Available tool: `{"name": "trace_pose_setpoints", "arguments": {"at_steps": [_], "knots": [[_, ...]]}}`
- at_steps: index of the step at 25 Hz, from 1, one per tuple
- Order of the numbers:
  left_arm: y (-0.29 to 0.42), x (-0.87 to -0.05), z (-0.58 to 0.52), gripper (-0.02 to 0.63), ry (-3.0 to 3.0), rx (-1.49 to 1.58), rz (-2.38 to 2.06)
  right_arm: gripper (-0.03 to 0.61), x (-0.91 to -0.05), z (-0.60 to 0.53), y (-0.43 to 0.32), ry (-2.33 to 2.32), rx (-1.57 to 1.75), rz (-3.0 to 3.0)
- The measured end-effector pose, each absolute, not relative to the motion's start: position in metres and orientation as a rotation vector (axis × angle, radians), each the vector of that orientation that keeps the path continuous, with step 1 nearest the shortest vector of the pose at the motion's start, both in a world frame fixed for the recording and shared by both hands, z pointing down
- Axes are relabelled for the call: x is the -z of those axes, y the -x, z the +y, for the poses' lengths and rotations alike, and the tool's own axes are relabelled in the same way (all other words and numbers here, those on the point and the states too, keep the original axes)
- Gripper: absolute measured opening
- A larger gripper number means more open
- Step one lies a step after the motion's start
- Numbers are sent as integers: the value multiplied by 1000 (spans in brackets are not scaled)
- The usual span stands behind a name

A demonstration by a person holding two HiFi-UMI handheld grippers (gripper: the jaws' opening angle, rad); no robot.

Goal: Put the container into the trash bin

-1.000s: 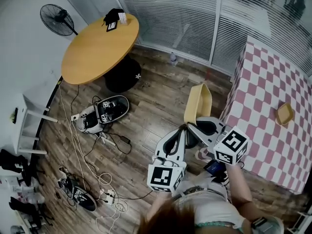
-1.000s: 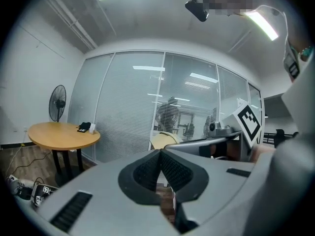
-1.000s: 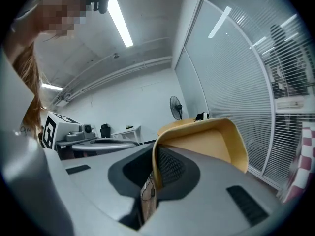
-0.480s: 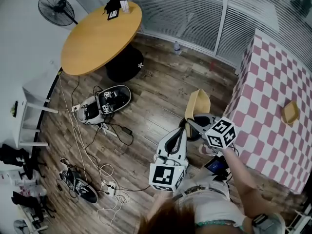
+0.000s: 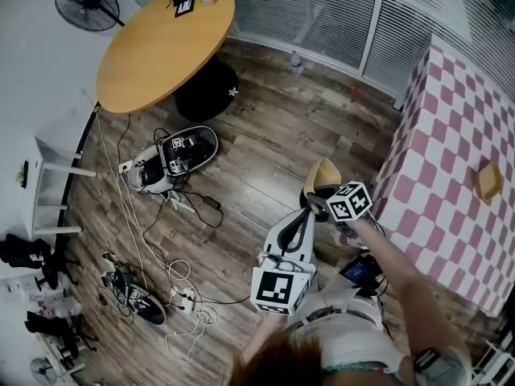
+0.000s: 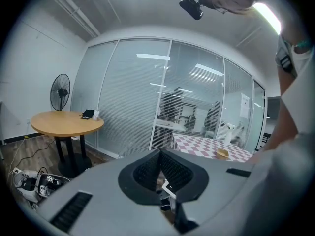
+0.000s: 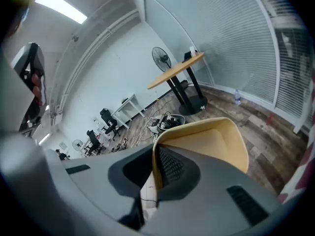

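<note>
Yellow container (image 5: 323, 175) hangs over the plank floor (image 5: 265, 147), its rim pinched in the clenched right gripper (image 5: 315, 203). The left gripper (image 5: 300, 215) beside it is closed on nothing. Close by stands the pink checked table (image 5: 451, 175). Farther off trail loose cables (image 5: 133, 240), then the round wooden table (image 5: 161, 47), a fan (image 5: 84, 2) and window blinds (image 5: 322, 6).
</note>
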State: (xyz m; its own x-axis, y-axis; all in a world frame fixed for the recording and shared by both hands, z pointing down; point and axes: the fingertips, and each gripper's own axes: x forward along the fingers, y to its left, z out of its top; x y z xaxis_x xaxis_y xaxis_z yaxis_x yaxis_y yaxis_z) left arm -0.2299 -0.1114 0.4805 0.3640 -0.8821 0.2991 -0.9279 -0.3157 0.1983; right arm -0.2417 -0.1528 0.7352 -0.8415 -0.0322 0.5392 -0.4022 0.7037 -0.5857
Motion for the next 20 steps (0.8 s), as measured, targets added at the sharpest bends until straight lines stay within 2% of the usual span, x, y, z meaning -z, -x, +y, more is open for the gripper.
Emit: {"name": "trace_pose_setpoints", "arguments": {"at_steps": [10,20], "knots": [[236,-504,-111,9,-2249,-239,-1550,8,-846,-136,228,-329,-1302,-2206],[258,-518,-108,9,-2188,-280,-1592,12,-880,-132,226,-332,-1230,-2160]]}}
